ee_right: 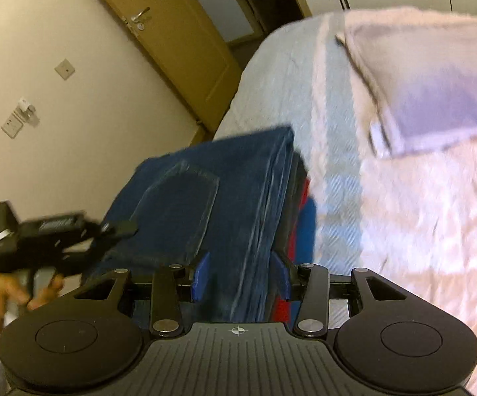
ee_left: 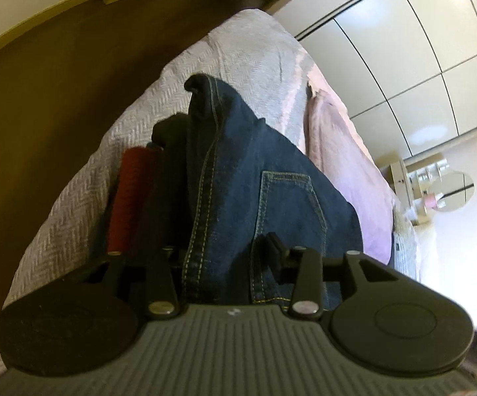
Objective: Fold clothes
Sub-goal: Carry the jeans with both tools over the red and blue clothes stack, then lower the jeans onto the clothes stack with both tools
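Two views differ: only the right wrist shows a hand [ee_right: 14, 293] holding the left claw [ee_right: 119, 227]. Folded jeans [ee_right: 205, 198] lie between the right claw's [ee_right: 241, 274] parted, ungripping blue fingers [ee_right: 200, 274]; left claw's grip unclear.

The folded jeans [ee_left: 265, 178] cover most of the stack beneath; only a red edge [ee_left: 133, 198] peeks out at nine o'clock. The left claw [ee_left: 218, 247] is half buried in denim. The right-wrist view smears, blurring the pillow [ee_right: 436, 92] and a hand [ee_right: 17, 293], cut off at eight o'clock.
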Demonstrator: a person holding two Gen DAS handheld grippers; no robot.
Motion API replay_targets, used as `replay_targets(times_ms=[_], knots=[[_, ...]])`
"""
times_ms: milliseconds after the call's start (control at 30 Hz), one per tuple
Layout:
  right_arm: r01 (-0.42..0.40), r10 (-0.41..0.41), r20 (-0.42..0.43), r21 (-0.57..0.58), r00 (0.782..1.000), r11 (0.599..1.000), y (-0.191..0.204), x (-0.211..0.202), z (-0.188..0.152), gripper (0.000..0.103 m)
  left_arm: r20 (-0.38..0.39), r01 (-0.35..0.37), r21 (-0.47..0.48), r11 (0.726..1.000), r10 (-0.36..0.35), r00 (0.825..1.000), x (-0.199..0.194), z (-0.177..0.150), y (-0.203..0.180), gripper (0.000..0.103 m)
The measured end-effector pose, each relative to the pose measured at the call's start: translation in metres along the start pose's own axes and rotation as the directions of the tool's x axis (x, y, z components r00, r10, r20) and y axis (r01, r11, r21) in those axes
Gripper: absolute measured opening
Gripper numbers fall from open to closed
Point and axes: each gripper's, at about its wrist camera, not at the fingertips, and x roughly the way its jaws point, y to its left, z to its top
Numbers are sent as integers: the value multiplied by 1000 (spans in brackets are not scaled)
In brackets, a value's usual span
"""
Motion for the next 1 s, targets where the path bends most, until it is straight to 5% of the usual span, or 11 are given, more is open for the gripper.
replay_targets(times_ms=[133,233,367,467,567,733,833,900,1000], knots=[[-19,23,-53,77,998,997,-8,8,-13,44,-69,12,7,1000,-11,998,-6,9,7,45],[-25,33,-72,121,997,992,-11,13,-16,44,-70,-66,46,997,69,995,-26,11,16,53],[-20,29,-83,112,996,994,-3,16,-14,44,59,-98,59,993,94,994,-78,-4,7,45],[-6,11,-78,54,997,999,8,14,-15,44,102,-90,184,979,72,992,-101,-34,-28,33],[26,-26,-62,-7,998,1000,18,10,-16,44,111,-148,310,939,119,987,-97,-66,-60,12],[146,-126,106,-211,986,967,35,-18,-30,43,131,-234,340,911,200,971,-71,-89,-67,9],[179,-124,182,-329,975,927,45,-25,-42,23,142,-273,354,894,237,961,-63,-93,-69,10],[155,-121,121,-336,985,929,41,-10,-47,12,146,-303,365,881,267,953,-58,-96,-67,10],[148,-144,36,-302,989,942,26,24,-58,11,141,-331,377,865,299,944,-47,-100,-63,11]])
